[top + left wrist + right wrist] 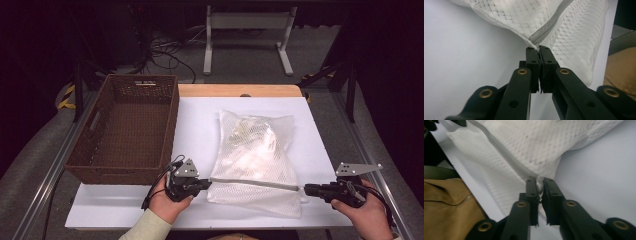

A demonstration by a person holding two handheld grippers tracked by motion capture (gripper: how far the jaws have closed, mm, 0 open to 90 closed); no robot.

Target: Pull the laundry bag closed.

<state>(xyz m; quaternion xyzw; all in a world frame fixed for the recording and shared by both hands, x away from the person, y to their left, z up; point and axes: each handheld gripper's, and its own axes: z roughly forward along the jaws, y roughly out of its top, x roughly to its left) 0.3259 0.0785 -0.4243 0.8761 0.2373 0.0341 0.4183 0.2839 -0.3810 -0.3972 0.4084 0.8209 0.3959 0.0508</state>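
Mesh laundry bag [252, 160] lies flat on the white worktop [200, 130], just right of the wicker basket [127, 127]. Left gripper [538, 47] pinches its zipper [549, 25] end; right gripper [539, 181], fingers slightly parted, has the other end between them.

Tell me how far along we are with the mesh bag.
Done: mesh laundry bag lies filled and zipped on the white table. In hand: left gripper and right gripper at the zipper ends, jaws barely parted. Left: wicker basket holds nothing yet.
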